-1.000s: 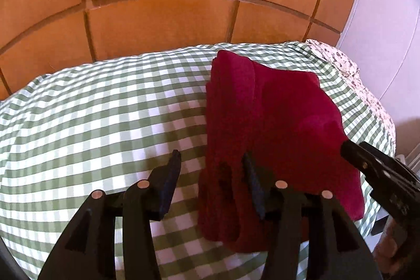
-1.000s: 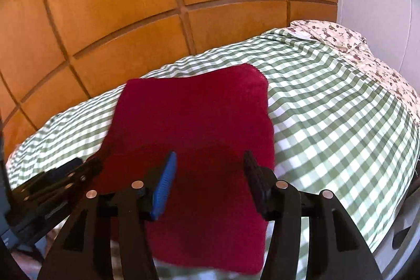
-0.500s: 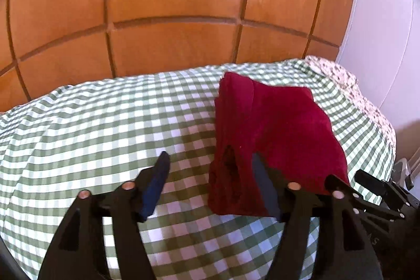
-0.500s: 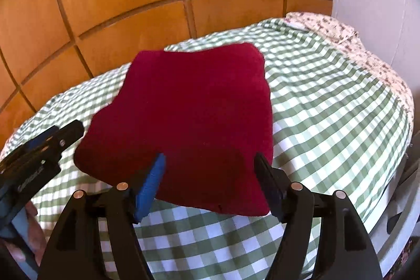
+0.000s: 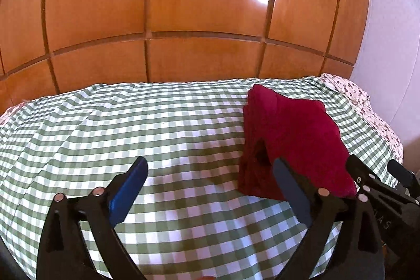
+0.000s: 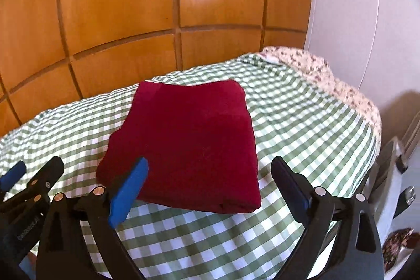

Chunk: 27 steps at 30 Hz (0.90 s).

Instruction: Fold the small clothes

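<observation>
Left wrist, garment: folded dark red cloth (image 5: 294,146) lies on the bed, beyond and right of the left gripper (image 5: 210,175).
Left wrist, tool: jaws just opened wide, nothing between them; right gripper (image 5: 378,177) at the right edge.
Right wrist, garment: the cloth lies just ahead, apart from both fingers.
Right wrist, tool: right gripper jaws just spread, empty.
Surface: green-checked bedspread (image 6: 302,127).
Room: wooden wardrobe doors (image 6: 126,4) behind, floral sheet (image 6: 328,75) at right.

left claw (image 5: 210,169) wide, empty (just opening); red garment (image 5: 294,143) folded.
</observation>
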Each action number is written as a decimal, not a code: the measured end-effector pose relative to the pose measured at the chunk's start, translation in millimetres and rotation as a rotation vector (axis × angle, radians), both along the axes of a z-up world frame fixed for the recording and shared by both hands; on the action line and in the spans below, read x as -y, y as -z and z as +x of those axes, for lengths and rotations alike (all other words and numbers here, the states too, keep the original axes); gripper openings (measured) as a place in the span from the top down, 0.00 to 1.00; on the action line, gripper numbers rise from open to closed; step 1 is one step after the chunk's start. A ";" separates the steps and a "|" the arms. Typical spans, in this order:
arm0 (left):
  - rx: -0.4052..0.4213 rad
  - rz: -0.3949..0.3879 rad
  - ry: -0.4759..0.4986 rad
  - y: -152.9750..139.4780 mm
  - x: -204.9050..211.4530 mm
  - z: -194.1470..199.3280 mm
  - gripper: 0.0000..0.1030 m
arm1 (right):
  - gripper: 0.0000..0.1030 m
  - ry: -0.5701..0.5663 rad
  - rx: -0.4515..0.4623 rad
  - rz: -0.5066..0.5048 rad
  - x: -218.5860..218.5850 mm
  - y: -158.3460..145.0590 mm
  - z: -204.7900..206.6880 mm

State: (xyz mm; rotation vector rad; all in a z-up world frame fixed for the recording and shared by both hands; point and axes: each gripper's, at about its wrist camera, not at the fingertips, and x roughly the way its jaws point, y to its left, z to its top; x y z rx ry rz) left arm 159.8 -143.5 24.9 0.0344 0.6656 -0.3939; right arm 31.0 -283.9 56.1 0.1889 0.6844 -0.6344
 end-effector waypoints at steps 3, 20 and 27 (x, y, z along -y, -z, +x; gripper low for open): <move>0.008 -0.003 -0.003 -2.2 -1.5 -4.7 0.03 | 0.06 0.008 0.007 -0.024 -4.9 -1.8 -3.0; 0.027 0.028 0.010 -5.2 5.7 -19.3 0.03 | 0.05 0.053 0.022 0.012 2.9 6.8 -16.7; 0.028 0.028 0.015 -4.7 6.9 -20.1 0.03 | 0.05 0.063 0.024 0.015 6.6 8.7 -17.9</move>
